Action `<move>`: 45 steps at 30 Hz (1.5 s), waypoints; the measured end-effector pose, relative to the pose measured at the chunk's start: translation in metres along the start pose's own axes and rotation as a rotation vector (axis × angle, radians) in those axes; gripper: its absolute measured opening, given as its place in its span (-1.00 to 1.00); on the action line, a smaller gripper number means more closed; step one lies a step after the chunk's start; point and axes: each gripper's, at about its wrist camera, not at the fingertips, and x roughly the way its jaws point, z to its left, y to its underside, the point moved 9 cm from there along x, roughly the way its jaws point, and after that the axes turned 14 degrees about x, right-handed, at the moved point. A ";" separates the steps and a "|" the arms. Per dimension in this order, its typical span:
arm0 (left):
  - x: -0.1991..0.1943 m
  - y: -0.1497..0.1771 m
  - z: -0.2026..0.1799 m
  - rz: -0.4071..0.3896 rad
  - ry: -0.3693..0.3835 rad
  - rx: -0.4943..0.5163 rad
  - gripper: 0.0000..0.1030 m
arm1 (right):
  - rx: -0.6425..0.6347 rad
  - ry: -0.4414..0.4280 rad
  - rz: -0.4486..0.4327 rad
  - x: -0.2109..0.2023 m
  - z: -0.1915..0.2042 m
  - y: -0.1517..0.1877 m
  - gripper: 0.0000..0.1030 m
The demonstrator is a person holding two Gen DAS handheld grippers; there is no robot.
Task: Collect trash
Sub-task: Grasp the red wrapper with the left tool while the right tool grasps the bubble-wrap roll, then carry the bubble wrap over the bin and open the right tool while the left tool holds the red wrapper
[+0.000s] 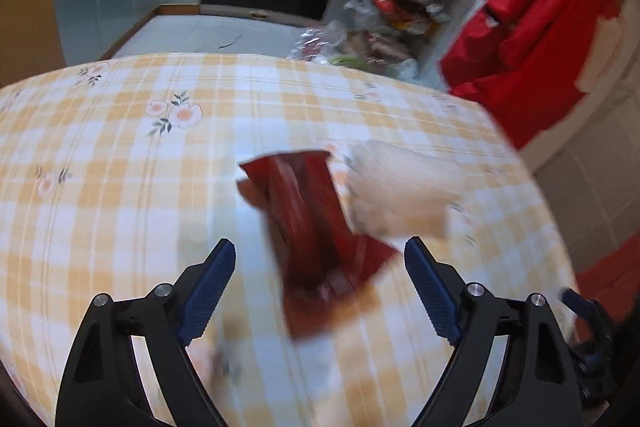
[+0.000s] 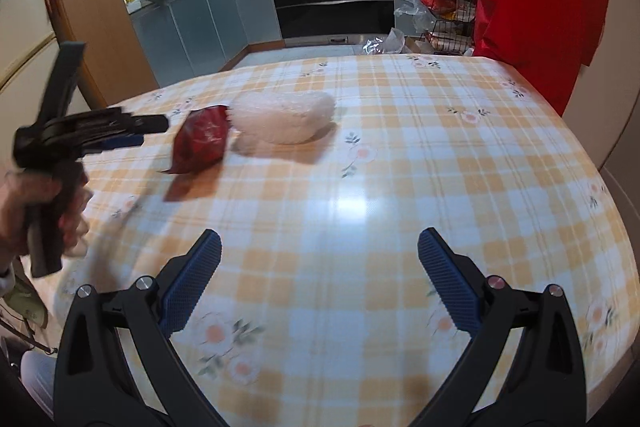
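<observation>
Checked tablecloth (image 2: pixel 400 187) holds a red wrapper (image 1: pixel 316 247) beside a white bag (image 1: pixel 400 187); left gripper (image 1: pixel 320 251), wide and empty, must close on the wrapper; right gripper (image 2: pixel 320 243) open, idle

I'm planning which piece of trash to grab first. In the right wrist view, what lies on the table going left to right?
Left gripper → red wrapper → clear crumpled plastic bag → bare checked tablecloth out to the right edge.
</observation>
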 end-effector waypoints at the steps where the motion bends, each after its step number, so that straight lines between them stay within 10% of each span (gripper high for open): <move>1: 0.007 -0.003 0.001 0.001 0.007 -0.013 0.63 | -0.035 0.008 0.008 0.004 -0.001 -0.005 0.89; 8: 0.048 0.001 0.015 0.034 -0.004 -0.071 0.56 | -0.306 0.019 0.009 0.025 0.008 -0.041 0.88; 10: 0.049 0.008 0.019 0.039 0.000 -0.062 -0.18 | -0.377 0.001 0.014 0.035 0.019 -0.052 0.88; 13: 0.034 0.013 0.025 0.026 0.006 -0.042 -0.42 | -0.440 -0.034 0.033 0.054 0.038 -0.061 0.87; 24: -0.069 0.057 0.076 -0.078 -0.059 -0.102 -0.47 | -0.669 0.056 0.089 0.177 0.119 -0.076 0.75; 31: -0.126 0.074 0.097 -0.118 -0.120 -0.088 -0.47 | -0.314 0.024 0.208 0.180 0.110 -0.088 -0.06; 45: -0.219 0.131 0.050 -0.231 -0.050 -0.179 -0.47 | -0.157 -0.065 0.138 0.037 0.102 -0.039 -0.12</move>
